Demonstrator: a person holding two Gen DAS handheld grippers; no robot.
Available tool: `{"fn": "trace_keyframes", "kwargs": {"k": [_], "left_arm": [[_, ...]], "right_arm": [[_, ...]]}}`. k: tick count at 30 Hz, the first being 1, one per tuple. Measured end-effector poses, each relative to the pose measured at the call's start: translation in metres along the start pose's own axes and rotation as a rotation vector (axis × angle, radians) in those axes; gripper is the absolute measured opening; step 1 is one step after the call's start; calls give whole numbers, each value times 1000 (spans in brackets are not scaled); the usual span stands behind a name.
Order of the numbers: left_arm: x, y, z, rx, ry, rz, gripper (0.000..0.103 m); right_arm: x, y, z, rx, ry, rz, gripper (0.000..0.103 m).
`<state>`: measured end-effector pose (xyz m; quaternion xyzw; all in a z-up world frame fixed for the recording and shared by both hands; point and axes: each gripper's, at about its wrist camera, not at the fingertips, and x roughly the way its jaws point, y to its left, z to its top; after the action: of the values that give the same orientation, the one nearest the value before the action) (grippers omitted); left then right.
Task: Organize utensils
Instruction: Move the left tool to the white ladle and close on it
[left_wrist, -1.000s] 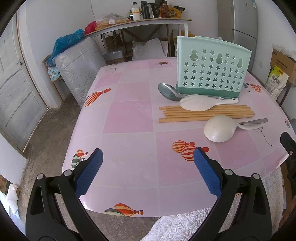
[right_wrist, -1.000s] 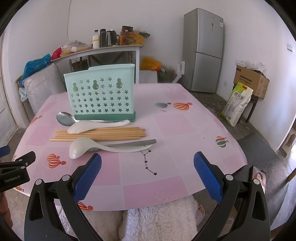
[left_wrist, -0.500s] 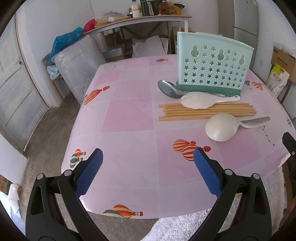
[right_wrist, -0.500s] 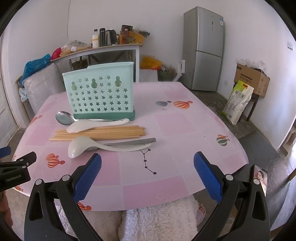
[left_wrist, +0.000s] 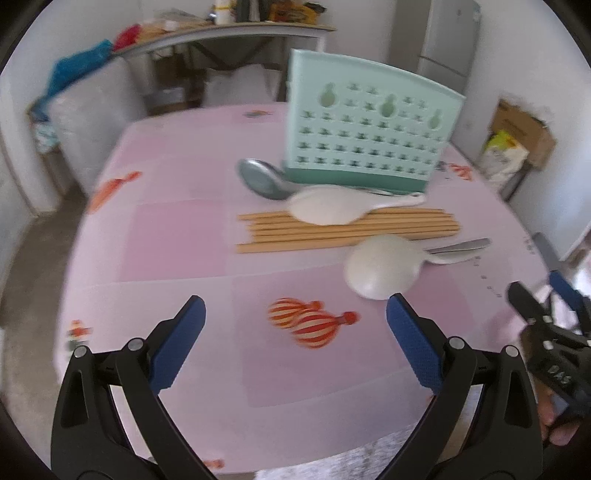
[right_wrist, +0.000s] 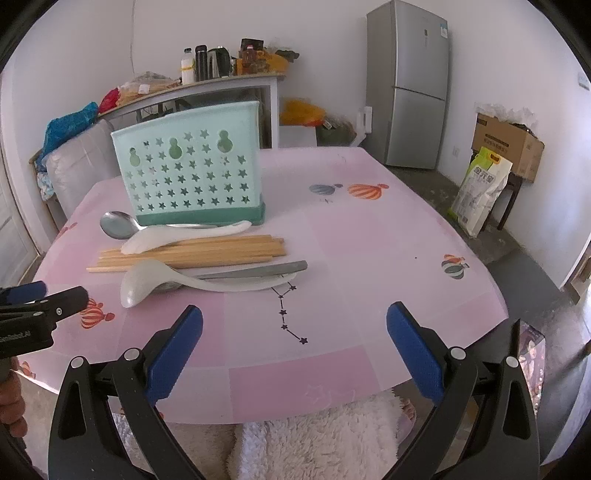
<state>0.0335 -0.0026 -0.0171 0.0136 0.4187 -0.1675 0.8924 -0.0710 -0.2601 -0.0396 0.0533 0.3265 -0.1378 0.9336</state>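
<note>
A mint green utensil holder with star cut-outs stands upright on the pink table. In front of it lie a metal spoon, a white rice paddle, a row of wooden chopsticks, a white ladle and a metal handle under it. My left gripper hangs open above the near table, short of the ladle. My right gripper is open over the table's front edge, holding nothing.
A fridge, a cardboard box and a yellow bag stand at the right. A cluttered counter runs along the back wall. A white fluffy rug lies below the table's front edge.
My left gripper has moved forward and down over the table toward the utensils; its view is blurred. My right gripper has edged closer to the table.
</note>
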Motion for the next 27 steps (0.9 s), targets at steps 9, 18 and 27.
{"fn": "trace_keyframes", "kwargs": {"k": [9,18,27], "left_arm": [[24,-29,3,96,-4,-35,95],[50,-42,0,163,43,53,95],[54,-42,0,145,25,66,96]], "right_arm": [[20,-11,-3,27,43,10,97],[35,-17,-7,46,73,27,97],[46,-21,-7,63,104,53,97]]}}
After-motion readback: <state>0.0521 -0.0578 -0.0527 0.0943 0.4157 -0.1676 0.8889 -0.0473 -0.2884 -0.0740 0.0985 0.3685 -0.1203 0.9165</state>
